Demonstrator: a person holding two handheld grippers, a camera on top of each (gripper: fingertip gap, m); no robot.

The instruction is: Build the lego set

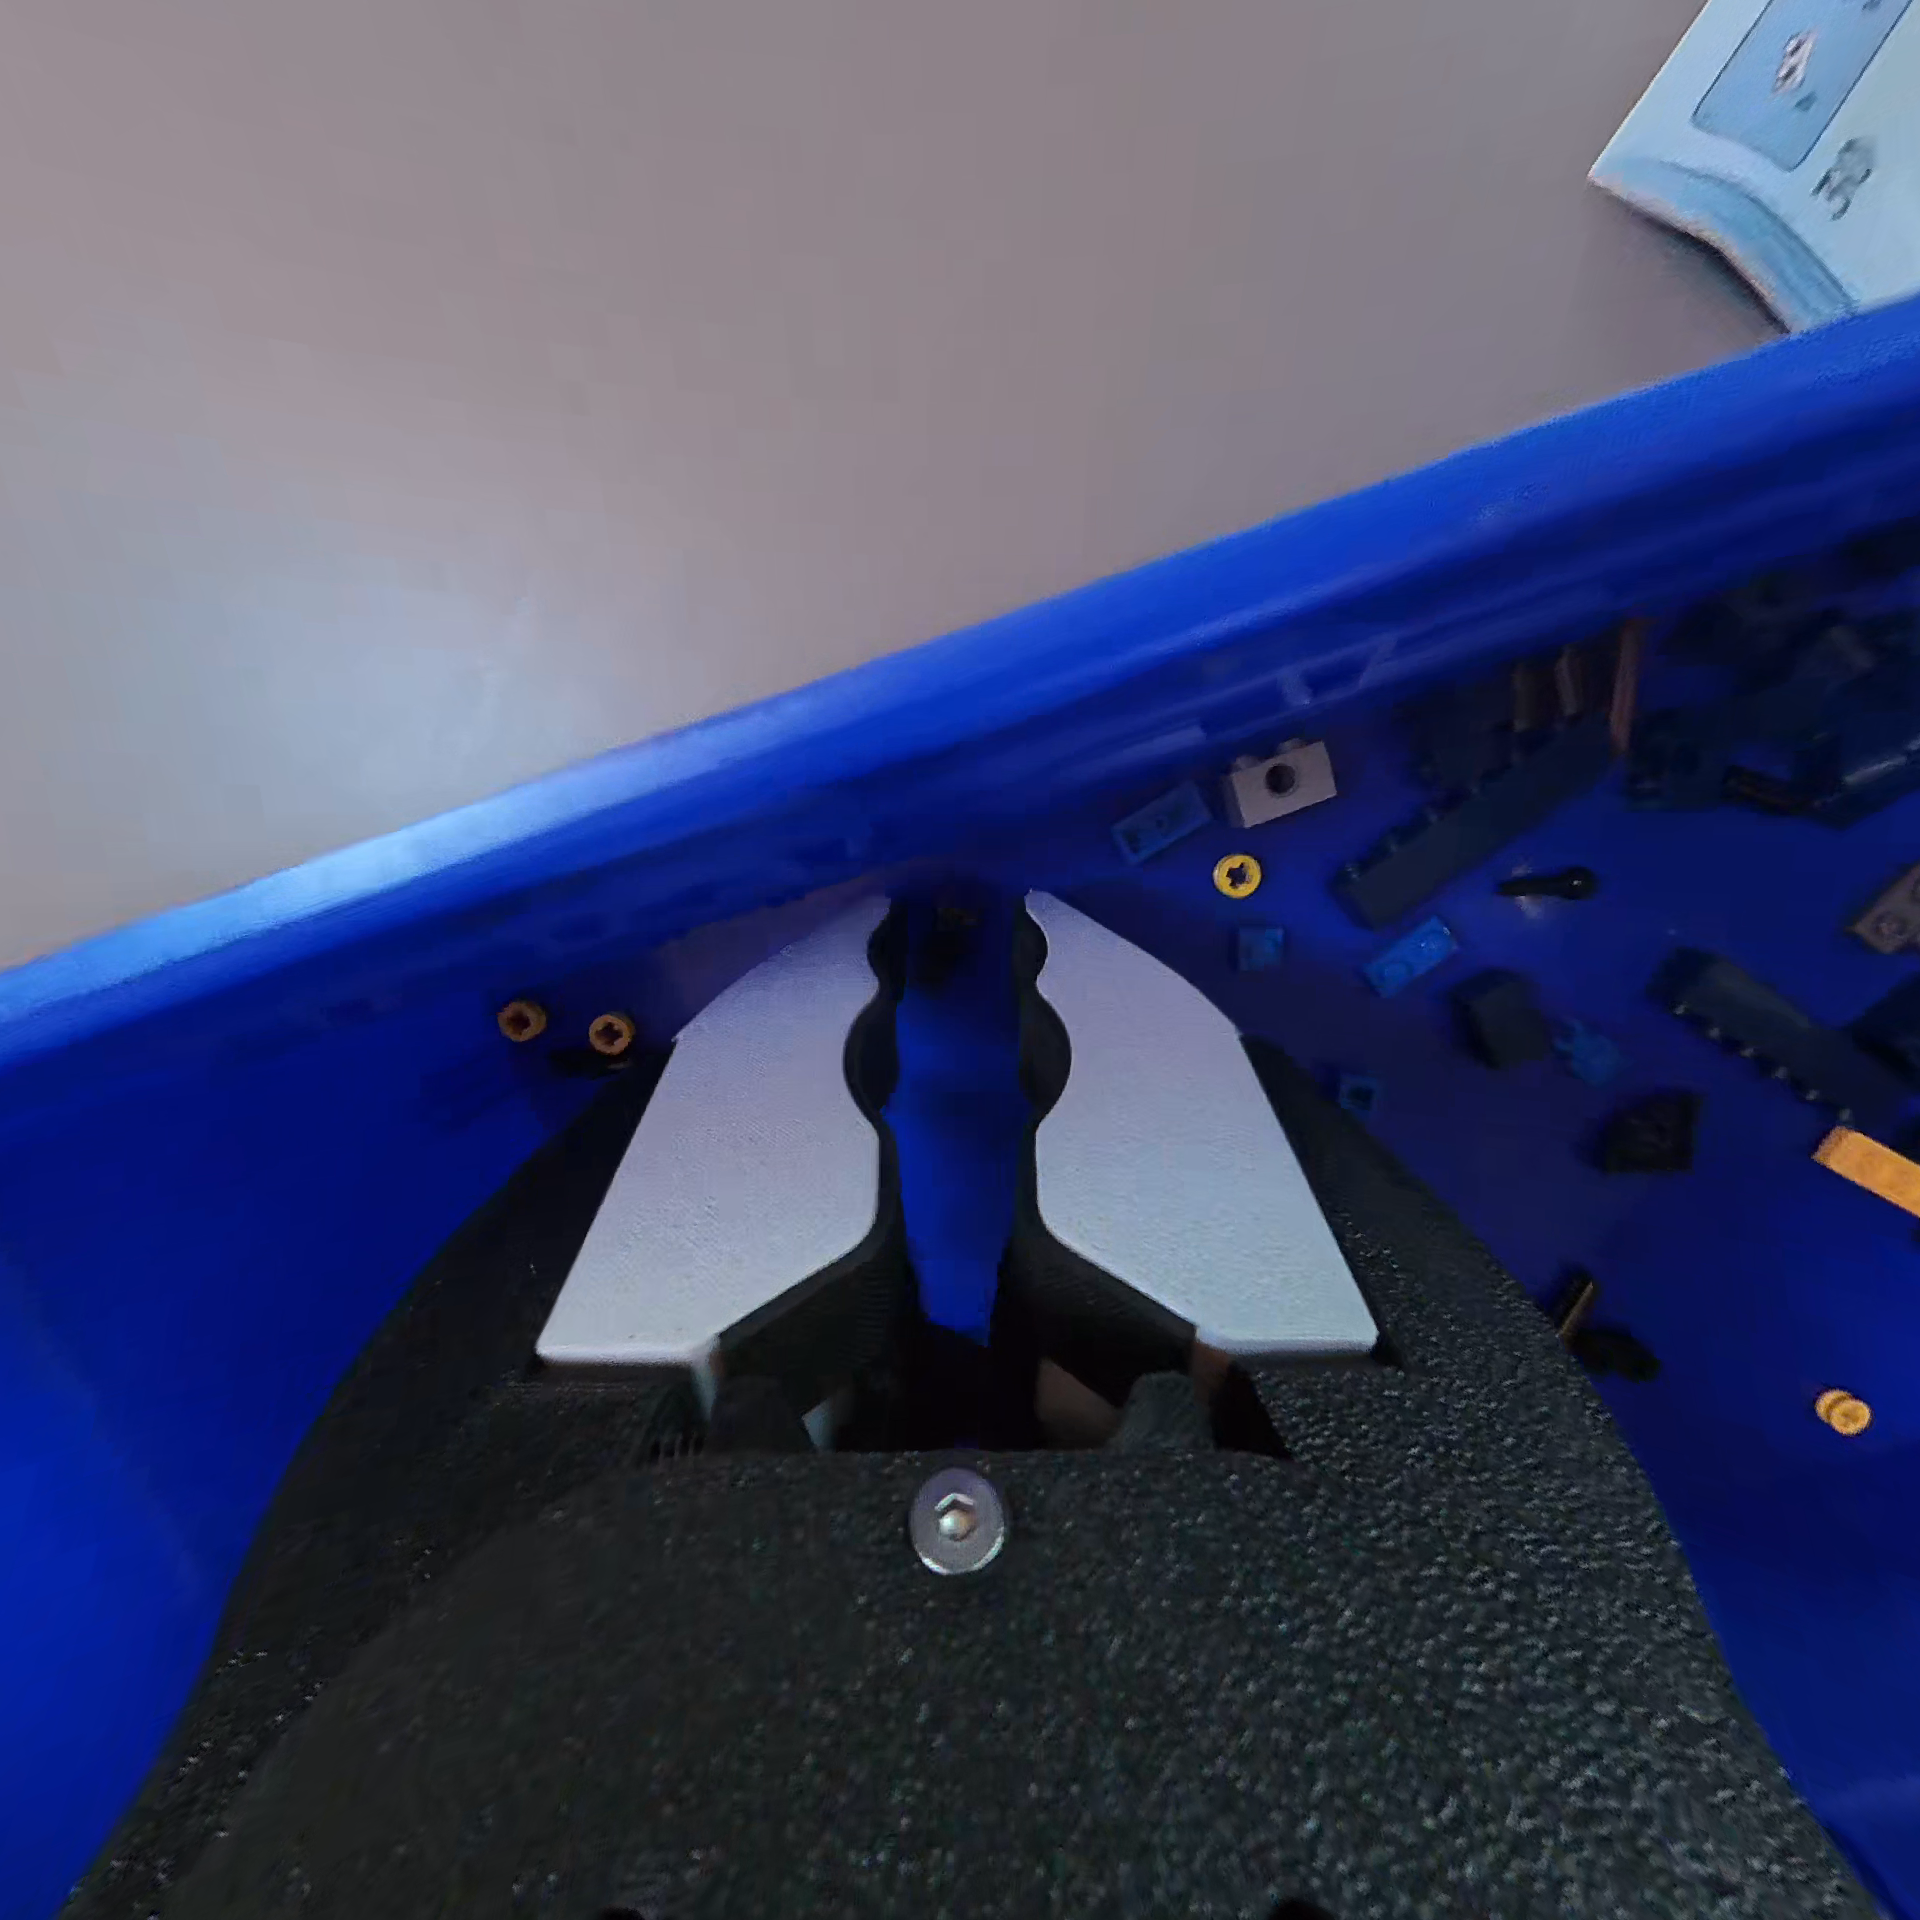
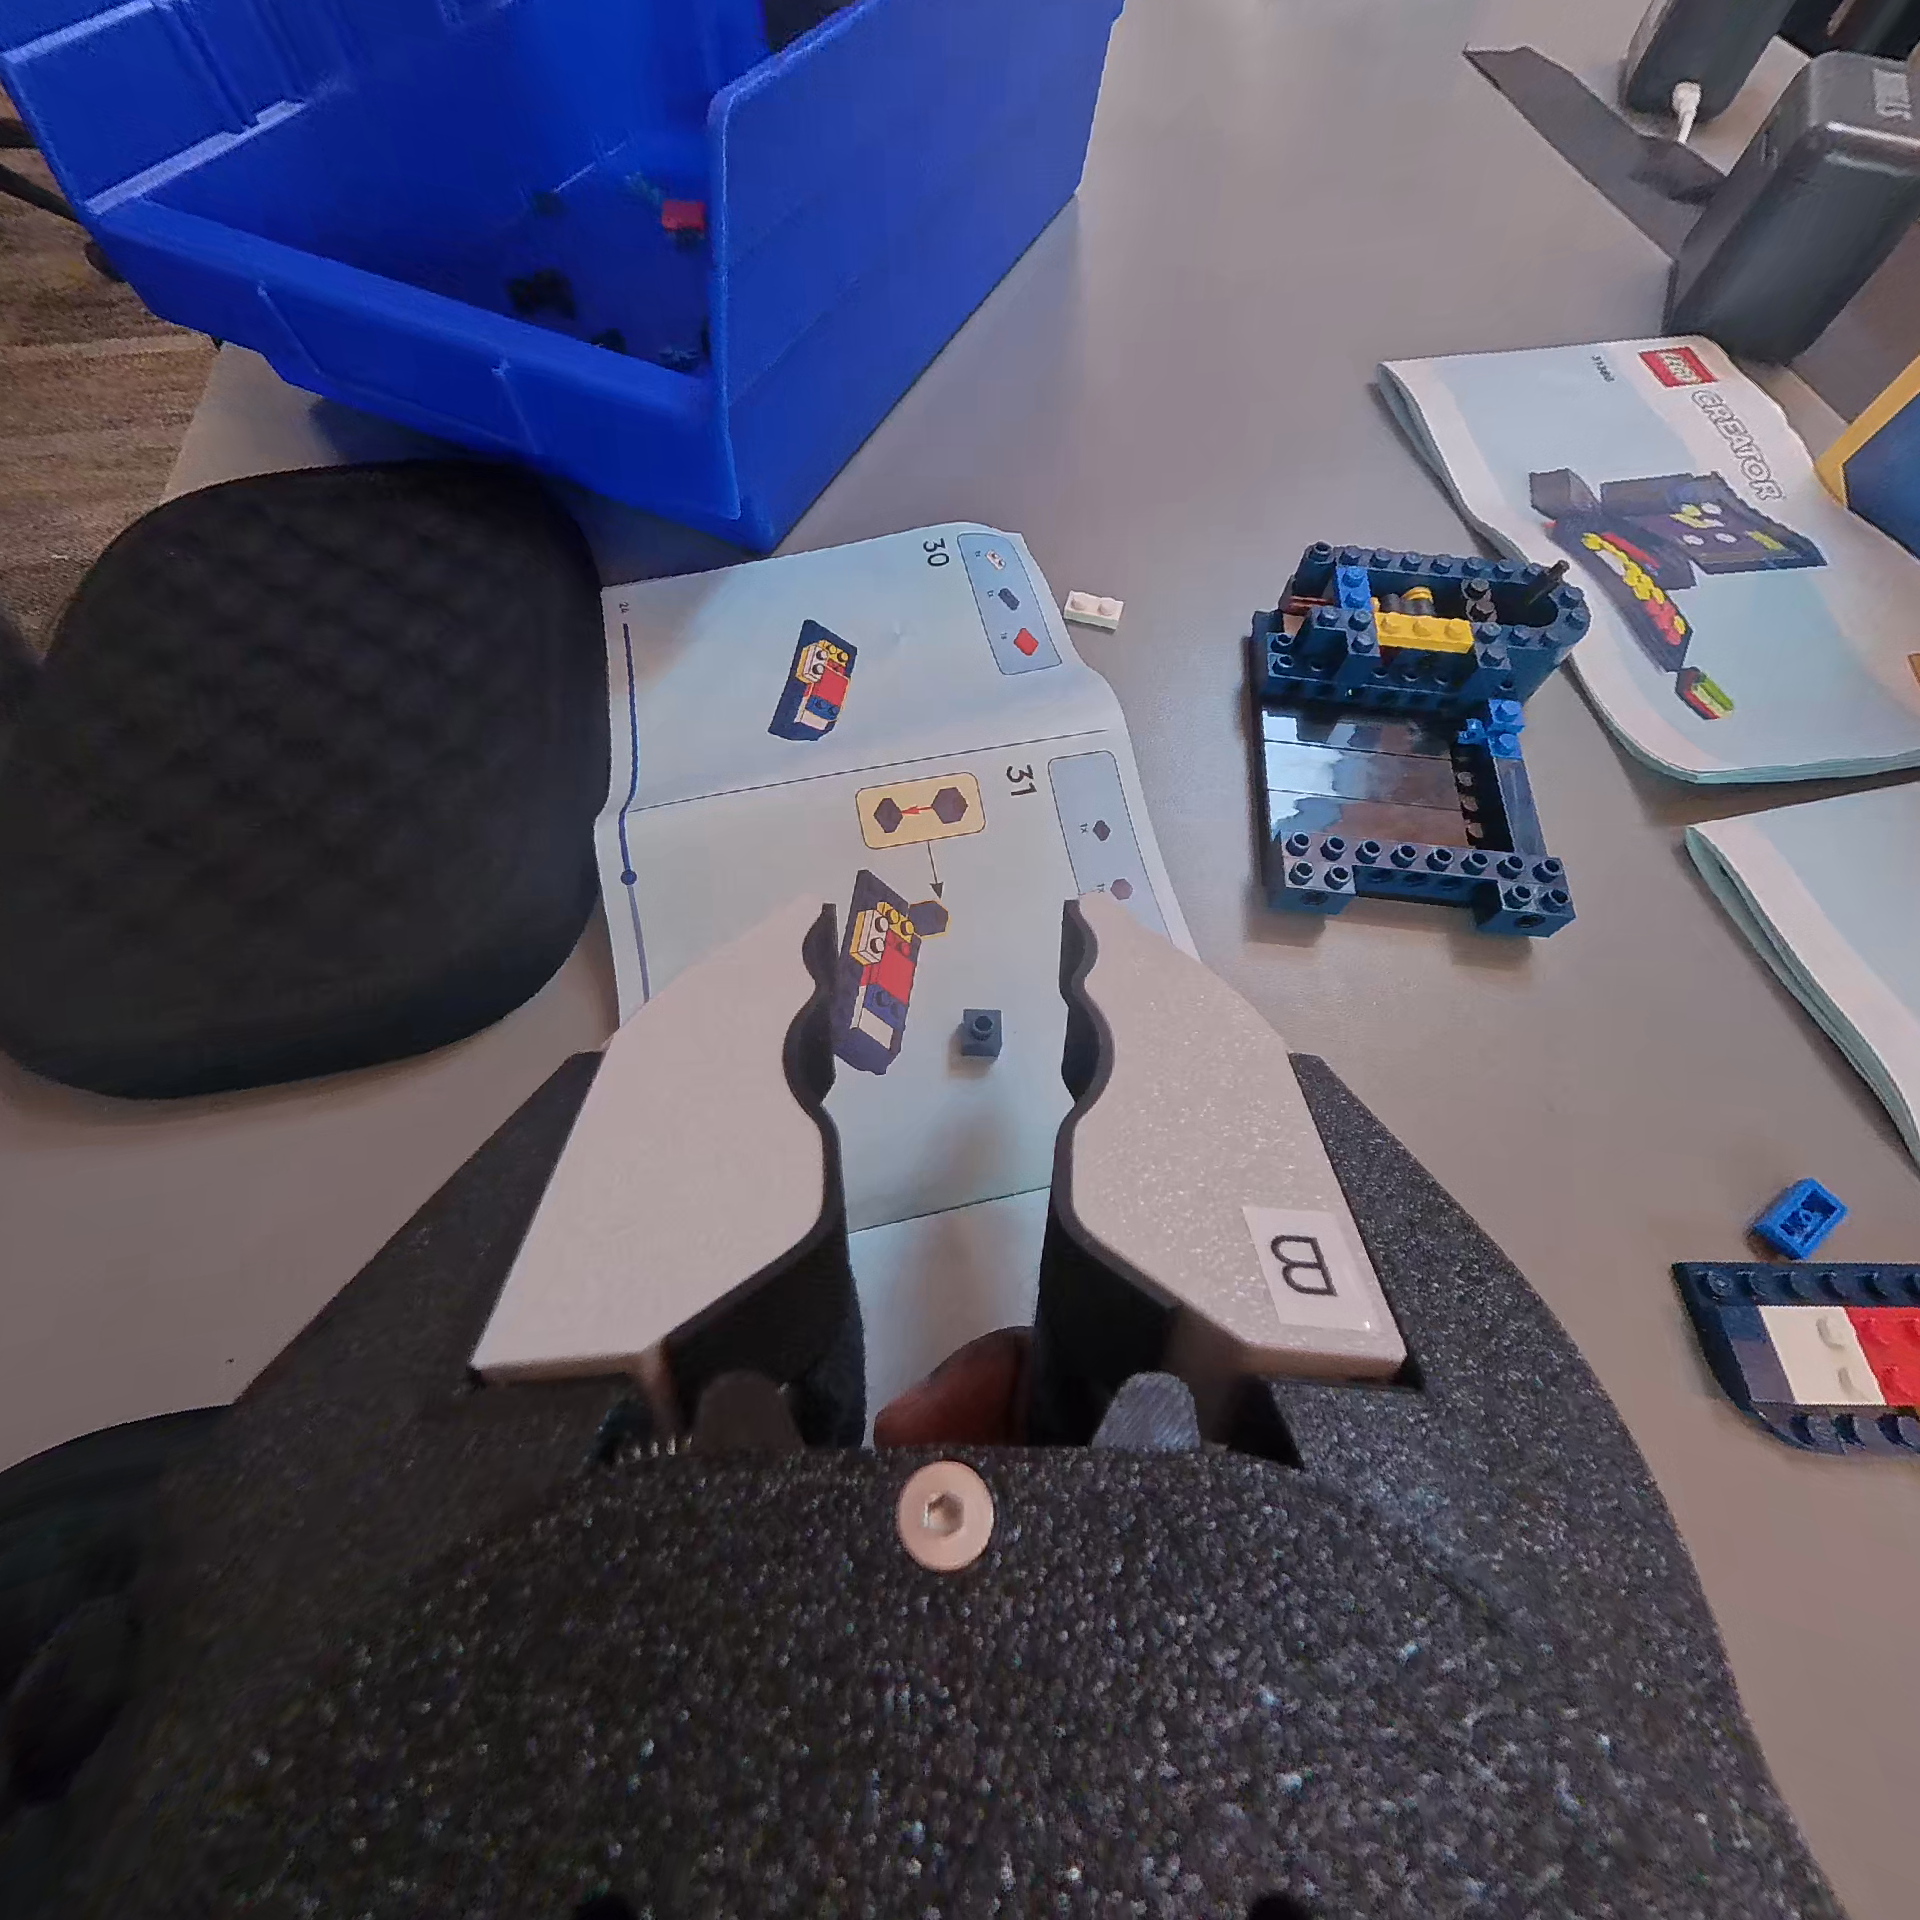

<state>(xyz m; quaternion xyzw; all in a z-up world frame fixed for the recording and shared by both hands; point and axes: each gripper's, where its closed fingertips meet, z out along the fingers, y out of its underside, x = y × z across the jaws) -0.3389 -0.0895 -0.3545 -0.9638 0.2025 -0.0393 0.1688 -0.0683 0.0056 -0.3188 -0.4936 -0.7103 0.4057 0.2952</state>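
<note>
— Left wrist view first: what's at the left gripper (image 1: 956,935)?
— It is down inside the blue bin (image 1: 935,727), jaws narrowly apart. A small dark piece (image 1: 951,940) sits at the tips in shadow; whether the pads press it, I cannot tell. Loose bricks are blurred, and the booklet (image 1: 1787,156) is cut off at the corner.
— Right wrist view?
— The right gripper (image 2: 945,925) is spread wide, gripping nothing, above an open instruction page (image 2: 883,707). A small dark blue brick (image 2: 981,1031) lies on the page between the fingers, untouched. The partly built model (image 2: 1403,727) stands to the right.
</note>
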